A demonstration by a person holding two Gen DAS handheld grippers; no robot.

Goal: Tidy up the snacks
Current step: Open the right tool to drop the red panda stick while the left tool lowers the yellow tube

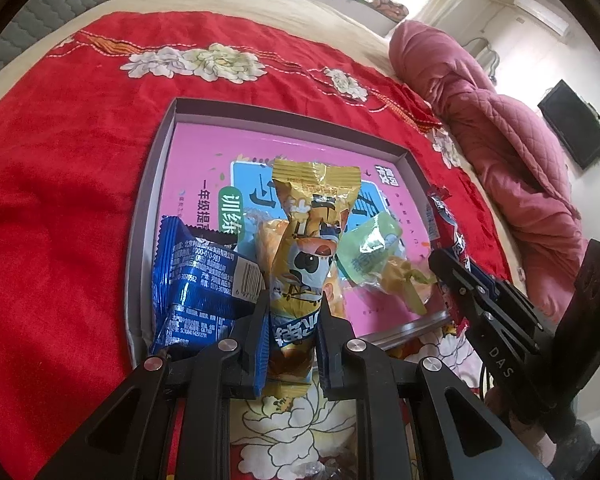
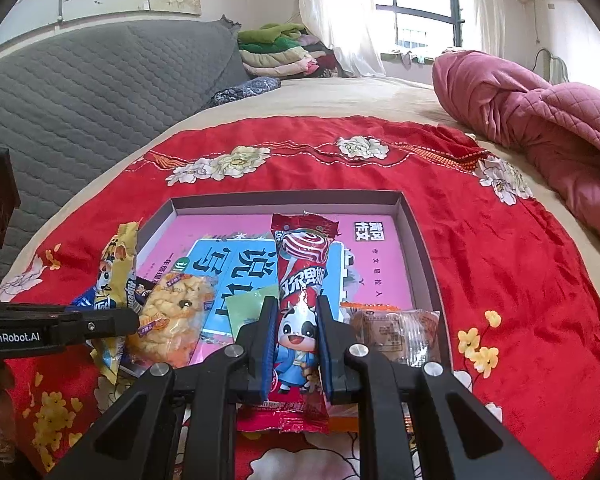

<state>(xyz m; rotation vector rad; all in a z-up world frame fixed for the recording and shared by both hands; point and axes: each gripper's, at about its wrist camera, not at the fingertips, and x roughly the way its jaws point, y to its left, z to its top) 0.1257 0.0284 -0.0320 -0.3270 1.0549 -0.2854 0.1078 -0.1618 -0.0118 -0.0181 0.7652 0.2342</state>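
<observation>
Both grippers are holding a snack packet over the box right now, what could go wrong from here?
1. The left gripper pinches the yellow packet near its lower end, so the tall top may flop or slip.
2. The near end of the box is already crowded with a blue packet and a cracker bag; drops may pile up or spill over its rim.
3. The right gripper, holding the red packet, sits close; they might bump.

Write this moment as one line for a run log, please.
left gripper: shut on yellow snack pack | right gripper: shut on red snack pack | both over box
</observation>
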